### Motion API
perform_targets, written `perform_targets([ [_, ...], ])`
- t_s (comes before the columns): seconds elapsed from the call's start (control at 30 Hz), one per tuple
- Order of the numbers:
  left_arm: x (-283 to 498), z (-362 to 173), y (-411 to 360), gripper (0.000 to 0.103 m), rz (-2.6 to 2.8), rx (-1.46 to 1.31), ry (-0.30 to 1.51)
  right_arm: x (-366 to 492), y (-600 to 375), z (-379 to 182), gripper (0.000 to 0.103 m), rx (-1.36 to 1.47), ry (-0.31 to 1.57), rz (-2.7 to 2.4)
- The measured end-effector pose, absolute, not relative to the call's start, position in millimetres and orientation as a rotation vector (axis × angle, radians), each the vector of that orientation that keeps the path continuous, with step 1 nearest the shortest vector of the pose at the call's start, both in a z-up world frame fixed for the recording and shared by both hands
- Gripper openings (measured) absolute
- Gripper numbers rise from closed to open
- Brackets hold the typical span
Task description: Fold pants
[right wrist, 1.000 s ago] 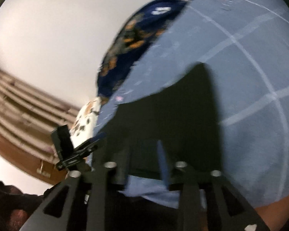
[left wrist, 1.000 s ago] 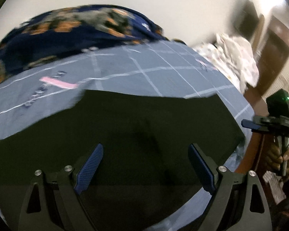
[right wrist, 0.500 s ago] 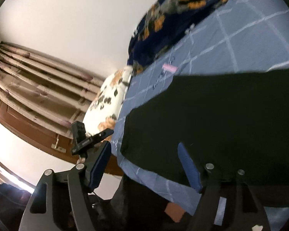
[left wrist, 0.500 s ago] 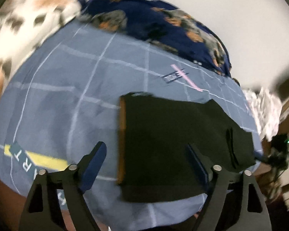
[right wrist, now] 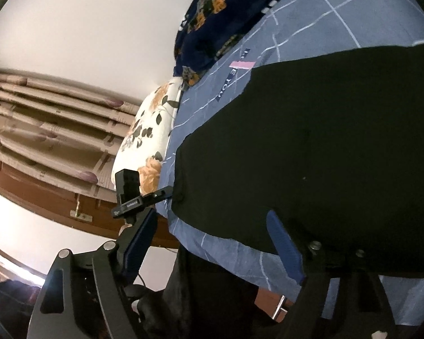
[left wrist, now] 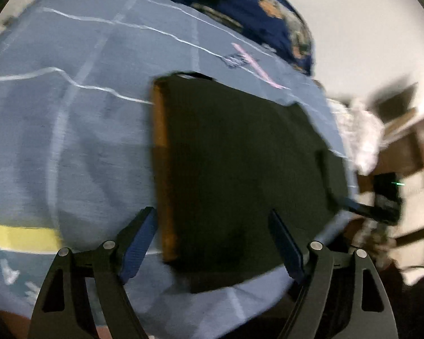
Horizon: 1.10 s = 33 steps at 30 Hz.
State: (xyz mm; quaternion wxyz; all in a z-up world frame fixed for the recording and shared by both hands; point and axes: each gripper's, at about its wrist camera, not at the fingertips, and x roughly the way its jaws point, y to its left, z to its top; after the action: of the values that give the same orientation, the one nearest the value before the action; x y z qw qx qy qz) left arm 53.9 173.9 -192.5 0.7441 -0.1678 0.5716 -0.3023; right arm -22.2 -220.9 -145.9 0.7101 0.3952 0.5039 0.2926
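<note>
Folded black pants lie flat on the blue checked bed sheet, with an orange-brown strip along their left end. My left gripper hovers open over that end's near corner, pads apart from the cloth. At the far right end the right gripper reaches the pants' edge. In the right wrist view the pants fill the right side. My right gripper is at their near edge; its jaws are opening, with sheet and pants edge between the fingers and nothing pressed. The left gripper shows at the far corner.
A dark blue floral blanket is bunched along the bed's far side by the white wall. A floral pillow lies at the bed's end, with curtains behind it. White cloth is heaped beyond the bed's right end.
The right gripper's jaws have spread from nearly shut to wide. The left view has swung from the middle of the pants to their orange-edged left end. Both hands have slowed.
</note>
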Motion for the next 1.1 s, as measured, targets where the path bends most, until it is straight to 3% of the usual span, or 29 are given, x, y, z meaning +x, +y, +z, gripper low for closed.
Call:
perform_targets([
  [0.23, 63, -188, 169, 0.080, -0.827, -0.503, 1.210, -22, -222, -154, 0.081, 0.949, 1.116, 0.627],
  [1.0, 65, -199, 161, 0.079, -0.755, -0.432, 1.221, -21, -215, -158, 0.088, 0.964, 1.142, 0.614],
  [1.03, 64, -198, 159, 0.071, -0.734, -0.419, 1.211, -21, -214, -158, 0.088, 0.961, 1.143, 0.613],
  [1.1, 59, -195, 156, 0.043, -0.672, -0.327, 1.187, -21, -213, -157, 0.088, 0.955, 1.139, 0.613],
])
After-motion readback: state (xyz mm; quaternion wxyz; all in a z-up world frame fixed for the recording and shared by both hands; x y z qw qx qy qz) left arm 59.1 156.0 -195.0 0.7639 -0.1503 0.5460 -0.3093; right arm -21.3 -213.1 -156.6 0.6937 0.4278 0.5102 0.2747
